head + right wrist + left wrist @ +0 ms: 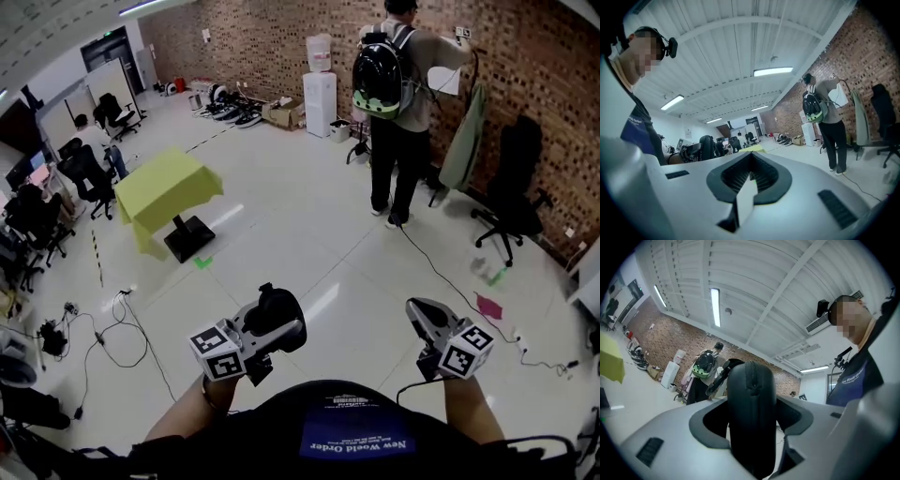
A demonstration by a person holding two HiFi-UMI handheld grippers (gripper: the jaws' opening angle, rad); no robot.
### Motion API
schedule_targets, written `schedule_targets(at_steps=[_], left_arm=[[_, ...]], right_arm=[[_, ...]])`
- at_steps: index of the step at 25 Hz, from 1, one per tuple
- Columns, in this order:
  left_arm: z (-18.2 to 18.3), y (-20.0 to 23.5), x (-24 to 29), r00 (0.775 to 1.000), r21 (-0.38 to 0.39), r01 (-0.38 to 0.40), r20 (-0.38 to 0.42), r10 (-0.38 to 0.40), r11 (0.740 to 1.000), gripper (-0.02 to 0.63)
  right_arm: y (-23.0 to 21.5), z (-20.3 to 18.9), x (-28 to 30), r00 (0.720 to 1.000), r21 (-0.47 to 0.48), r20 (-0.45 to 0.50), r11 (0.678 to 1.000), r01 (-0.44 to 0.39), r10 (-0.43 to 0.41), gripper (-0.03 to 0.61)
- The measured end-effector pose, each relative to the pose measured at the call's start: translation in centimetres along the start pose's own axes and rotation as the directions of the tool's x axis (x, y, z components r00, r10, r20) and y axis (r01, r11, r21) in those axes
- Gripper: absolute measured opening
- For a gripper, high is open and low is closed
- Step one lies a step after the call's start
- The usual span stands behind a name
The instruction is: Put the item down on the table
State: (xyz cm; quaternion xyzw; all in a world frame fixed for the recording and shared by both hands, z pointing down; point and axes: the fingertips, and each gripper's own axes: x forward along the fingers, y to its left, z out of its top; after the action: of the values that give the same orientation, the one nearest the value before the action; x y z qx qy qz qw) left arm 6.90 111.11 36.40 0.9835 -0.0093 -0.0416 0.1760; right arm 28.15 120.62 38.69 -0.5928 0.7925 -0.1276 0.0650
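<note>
A black zippered case [751, 413] stands upright between the jaws of my left gripper [752, 437], which is shut on it at a wide spread. In the head view the case [281, 311] pokes out of the left gripper [267, 330], held in the air over the floor at lower centre. My right gripper [419, 317] hovers to the right at the same height. Its jaws [749, 177] are shut with nothing between them. The table with the yellow-green cloth [167, 186] stands some way ahead at the left, apart from both grippers.
A person with a green backpack [394, 103] stands at the brick wall by a water dispenser [320, 94]. A black office chair [511, 192] is at the right, and more chairs [89, 173] at the left. Cables [112, 333] trail over the white floor.
</note>
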Motion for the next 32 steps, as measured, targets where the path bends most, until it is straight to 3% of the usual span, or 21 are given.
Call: schedule_targets(at_steps=[4, 8, 17, 23, 32], left_arm=[[1.3, 1.1, 5.0, 0.998, 0.026, -0.056, 0.025, 0.056, 0.998, 0.287], [2.1, 2.7, 9.2, 0.993, 0.005, -0.095, 0.064, 0.094, 0.995, 0.287], [3.1, 7.0, 12.6, 0.991, -0.006, -0.122, 0.048, 0.122, 0.992, 0.287], [4.7, 12.9, 10.9, 0.996, -0.002, -0.069, 0.052, 0.069, 0.998, 0.287], [11.6, 23.7, 4.1, 0.998, 0.043, -0.018, 0.064, 0.016, 0.999, 0.287]], right_arm=[[-5.1, 2.3, 1.8, 0.997, -0.033, -0.025, 0.996, -0.080, 0.079, -0.012], [-9.4, 4.4, 3.5, 0.990, -0.060, -0.032, 0.988, -0.139, 0.138, -0.012], [-13.8, 5.1, 8.0, 0.985, -0.029, -0.041, 0.985, -0.171, 0.170, -0.012], [-13.1, 5.1, 13.6, 0.991, -0.054, -0.041, 0.990, -0.133, 0.131, -0.012], [-9.5, 7.3, 26.3, 0.998, -0.077, 0.006, 0.995, -0.069, 0.070, -0.012]])
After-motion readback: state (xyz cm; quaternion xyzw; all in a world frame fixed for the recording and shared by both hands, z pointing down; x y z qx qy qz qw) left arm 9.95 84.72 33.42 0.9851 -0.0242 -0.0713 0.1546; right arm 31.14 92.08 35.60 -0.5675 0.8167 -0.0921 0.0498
